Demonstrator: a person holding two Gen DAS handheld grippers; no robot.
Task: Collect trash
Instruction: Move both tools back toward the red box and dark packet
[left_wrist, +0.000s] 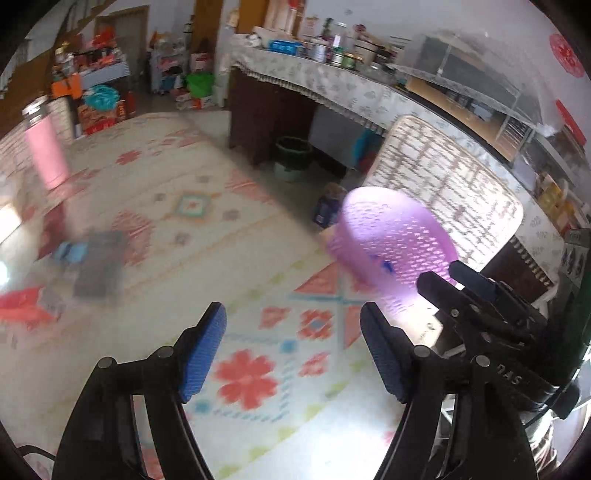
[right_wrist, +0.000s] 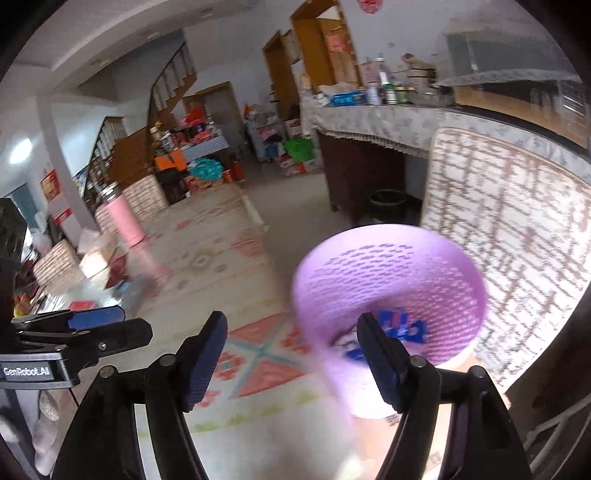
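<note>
Nearest: left gripper (left_wrist: 293, 354) and right gripper (right_wrist: 291, 356), jaws wide apart, holding nothing. Just beyond right gripper, purple basket (right_wrist: 391, 295) on patterned tablecloth (left_wrist: 184, 206), blue trash (right_wrist: 400, 326) inside. Far left, pink bottle (left_wrist: 46, 147).

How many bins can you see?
2. A purple basket stands on the patterned table by the right gripper; a dark bin sits on the floor under the counter. Others may be hidden.
</note>
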